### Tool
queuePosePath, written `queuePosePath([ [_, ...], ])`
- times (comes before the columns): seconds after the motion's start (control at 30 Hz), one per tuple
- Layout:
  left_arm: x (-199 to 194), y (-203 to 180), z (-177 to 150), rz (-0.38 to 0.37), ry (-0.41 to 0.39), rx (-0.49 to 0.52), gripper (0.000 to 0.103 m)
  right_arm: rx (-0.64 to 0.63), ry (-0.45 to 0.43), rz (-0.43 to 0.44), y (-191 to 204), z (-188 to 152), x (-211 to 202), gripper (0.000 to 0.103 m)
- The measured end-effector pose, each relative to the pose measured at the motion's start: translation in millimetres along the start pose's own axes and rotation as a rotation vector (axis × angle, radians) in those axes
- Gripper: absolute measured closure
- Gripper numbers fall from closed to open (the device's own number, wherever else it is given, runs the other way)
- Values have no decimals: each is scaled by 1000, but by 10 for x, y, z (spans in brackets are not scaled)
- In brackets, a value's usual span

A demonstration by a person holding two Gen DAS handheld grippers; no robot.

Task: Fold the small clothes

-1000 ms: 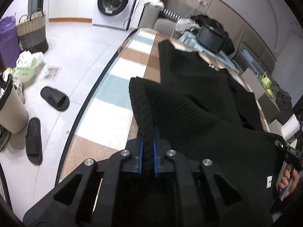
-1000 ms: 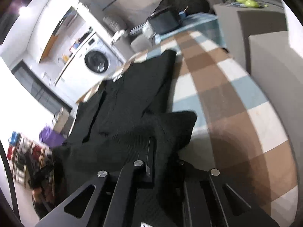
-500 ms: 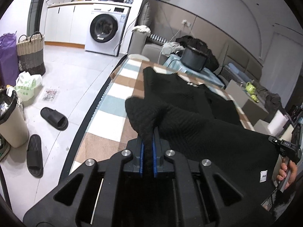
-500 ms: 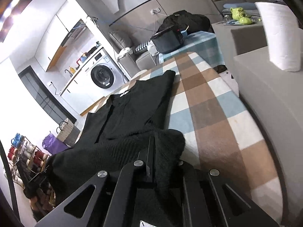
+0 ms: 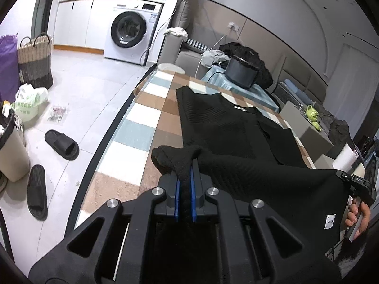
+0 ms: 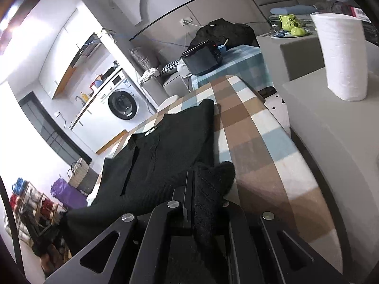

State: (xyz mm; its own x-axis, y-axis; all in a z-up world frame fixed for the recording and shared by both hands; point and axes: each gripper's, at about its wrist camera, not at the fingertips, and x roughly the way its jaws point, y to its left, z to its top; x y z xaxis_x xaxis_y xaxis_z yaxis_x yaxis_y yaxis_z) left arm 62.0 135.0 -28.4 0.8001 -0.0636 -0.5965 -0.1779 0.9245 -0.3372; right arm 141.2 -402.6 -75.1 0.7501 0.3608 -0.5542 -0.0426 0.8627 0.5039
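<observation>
A black knit garment (image 5: pixel 218 127) lies lengthwise on the checked tablecloth (image 5: pixel 142 127), its far end flat and its near hem lifted off the table. My left gripper (image 5: pixel 184 172) is shut on the hem's left corner, black cloth bunched between the blue pads. In the right wrist view the same black knit garment (image 6: pixel 170 142) stretches away over the checked tablecloth (image 6: pixel 251 142), and my right gripper (image 6: pixel 201 184) is shut on the hem's right corner. The hem hangs taut between both grippers, with a white label (image 5: pixel 330 221) showing. A hand (image 5: pixel 357 217) holds the right gripper's handle.
A roll of white paper (image 6: pixel 343 56) stands on a grey surface right of the table. A dark appliance (image 5: pixel 241 74) sits on a checked cloth beyond the table's far end. Slippers (image 5: pixel 62 144), a woven basket (image 5: pixel 35 64) and a washing machine (image 5: pixel 130 30) are on the floor to the left.
Both grippers have risen and tilted up with the hem still pinched, lifting the near end of the garment higher off the table. More of the room shows now.
</observation>
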Motion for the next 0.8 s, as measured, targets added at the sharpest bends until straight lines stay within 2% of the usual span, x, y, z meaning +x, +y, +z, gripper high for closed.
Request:
queuePosePath([
  [0.17, 485, 102, 230, 39, 40, -55, 98, 63, -13, -44, 34, 251, 336, 99],
  [0.23, 678, 118, 312, 60, 56, -64, 98, 91, 11, -78, 20, 338, 543, 99],
  [0.3, 873, 120, 346, 93, 94, -65, 98, 93, 57, -121, -2, 367, 735, 94],
  [0.33, 947, 131, 342, 110, 115, -72, 92, 76, 91, -163, -7, 363, 821, 92],
  [0.4, 1046, 190, 307, 134, 166, -97, 76, 35, 138, -202, -28, 320, 888, 78],
  [0.43, 1058, 222, 275, 131, 173, -108, 64, 22, 145, -208, -42, 297, 874, 72],
  [0.47, 1070, 252, 257, 126, 174, -117, 55, 12, 144, -216, -59, 260, 825, 58],
  [0.5, 1067, 269, 233, 128, 173, -118, 53, 2, 135, -238, -77, 222, 757, 48],
  [0.6, 1101, 268, 193, 139, 200, -87, 47, -25, 116, -287, -151, 128, 607, 36],
  [0.77, 1232, 153, 173, 69, 236, -61, 47, 60, 155, -176, -294, 82, 717, 35],
  [0.8, 1258, 110, 175, 77, 239, -48, 47, 51, 165, -161, -256, 74, 776, 40],
])
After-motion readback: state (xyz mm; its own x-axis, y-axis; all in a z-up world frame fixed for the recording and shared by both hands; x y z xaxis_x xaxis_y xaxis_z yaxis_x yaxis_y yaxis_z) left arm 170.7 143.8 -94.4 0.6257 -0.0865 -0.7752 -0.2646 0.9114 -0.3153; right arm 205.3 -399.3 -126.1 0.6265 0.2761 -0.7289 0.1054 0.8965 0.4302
